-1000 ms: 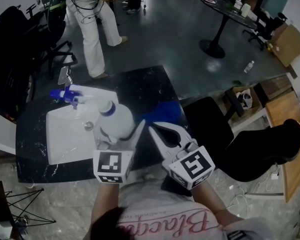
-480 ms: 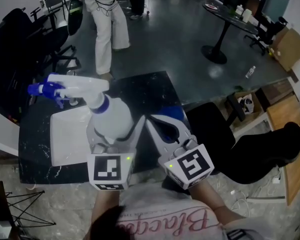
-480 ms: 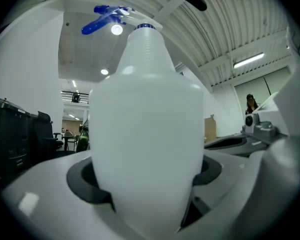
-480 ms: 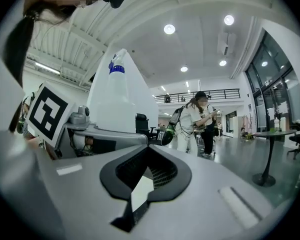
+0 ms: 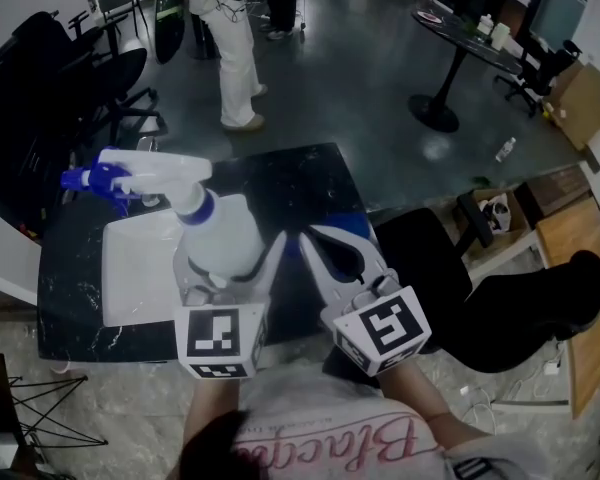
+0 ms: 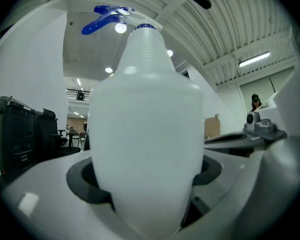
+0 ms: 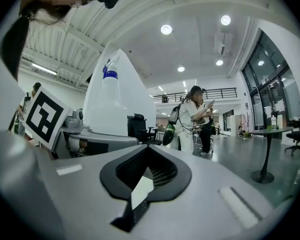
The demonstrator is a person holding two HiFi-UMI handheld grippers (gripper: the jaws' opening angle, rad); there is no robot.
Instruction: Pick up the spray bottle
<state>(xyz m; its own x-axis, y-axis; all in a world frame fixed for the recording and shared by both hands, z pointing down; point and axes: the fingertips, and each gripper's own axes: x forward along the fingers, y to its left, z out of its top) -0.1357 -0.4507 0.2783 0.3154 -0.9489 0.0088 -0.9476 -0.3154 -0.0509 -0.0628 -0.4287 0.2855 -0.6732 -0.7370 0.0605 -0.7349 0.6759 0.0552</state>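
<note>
The spray bottle is white with a blue collar and a blue nozzle tip that points left. My left gripper is shut on its body and holds it upright above the white sink basin. In the left gripper view the bottle fills the space between the jaws of that gripper, pressed by both. My right gripper hovers just to the right of the bottle, jaws shut with nothing in them. The right gripper view shows that gripper with its tips together and the bottle to its left.
The basin is set in a black stone countertop. A blue thing lies on it, mostly hidden behind my right gripper. A black chair stands at the right, office chairs at the left. A person stands beyond the counter.
The bottle has risen out of the basin in my left gripper; both grippers came up a little and then held still. The person in the background stepped farther away.
</note>
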